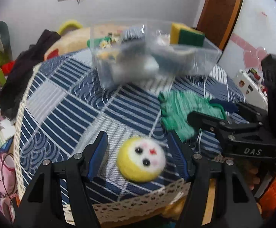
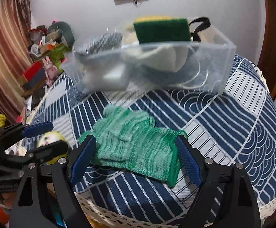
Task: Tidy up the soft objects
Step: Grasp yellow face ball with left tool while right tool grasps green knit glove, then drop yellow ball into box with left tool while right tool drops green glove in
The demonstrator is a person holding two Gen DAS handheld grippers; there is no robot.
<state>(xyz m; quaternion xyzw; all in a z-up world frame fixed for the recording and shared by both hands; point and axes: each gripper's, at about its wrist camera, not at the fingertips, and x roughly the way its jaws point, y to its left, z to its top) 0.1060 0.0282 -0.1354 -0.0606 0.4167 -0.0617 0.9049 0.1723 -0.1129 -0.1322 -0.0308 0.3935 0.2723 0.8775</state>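
A yellow felt ball with a white face (image 1: pixel 141 161) lies on the blue patterned tablecloth (image 1: pixel 71 102) near its front edge. My left gripper (image 1: pixel 139 142) is open, its fingers on either side of the ball. A green knit glove (image 2: pixel 136 144) lies flat on the cloth. My right gripper (image 2: pixel 136 142) is open around the glove's cuff end. The glove (image 1: pixel 179 110) and the right gripper (image 1: pixel 210 121) also show in the left wrist view. A clear plastic bin (image 2: pixel 210 60) at the back holds soft items and a yellow-green sponge (image 2: pixel 160 29).
The cloth has a lace trim (image 1: pixel 138 203) at the table's front edge. Clutter and toys (image 2: pixel 46 53) stand beyond the table on the left. A wooden door frame (image 1: pixel 221 9) is at the back right. The left gripper (image 2: pixel 37 138) shows at the left of the right wrist view.
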